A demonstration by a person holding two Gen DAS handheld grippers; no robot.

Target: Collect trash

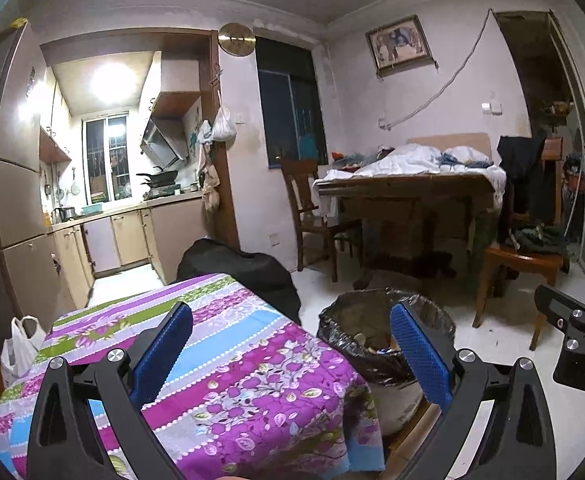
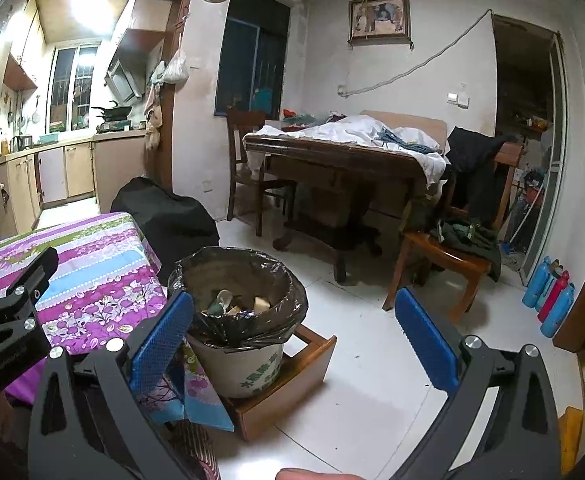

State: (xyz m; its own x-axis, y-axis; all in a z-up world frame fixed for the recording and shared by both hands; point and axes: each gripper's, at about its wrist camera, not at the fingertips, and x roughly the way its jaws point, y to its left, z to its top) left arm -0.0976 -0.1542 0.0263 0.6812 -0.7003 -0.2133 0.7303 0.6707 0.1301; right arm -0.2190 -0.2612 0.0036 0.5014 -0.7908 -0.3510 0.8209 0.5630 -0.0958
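Left gripper (image 1: 290,344): jaws released, empty, above the bench (image 1: 228,364) with floral cloth. Right gripper (image 2: 294,330): jaws released, empty, near the bin. Trash bin (image 2: 252,364): black-lined, on a wooden tray (image 2: 292,392) just beside the bench; trash (image 2: 234,304) inside.

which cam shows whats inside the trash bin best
The right wrist view: the trash bin sits unobstructed, its opening showing scraps inside. In the left wrist view the bin is partly hidden behind the left tool's finger.
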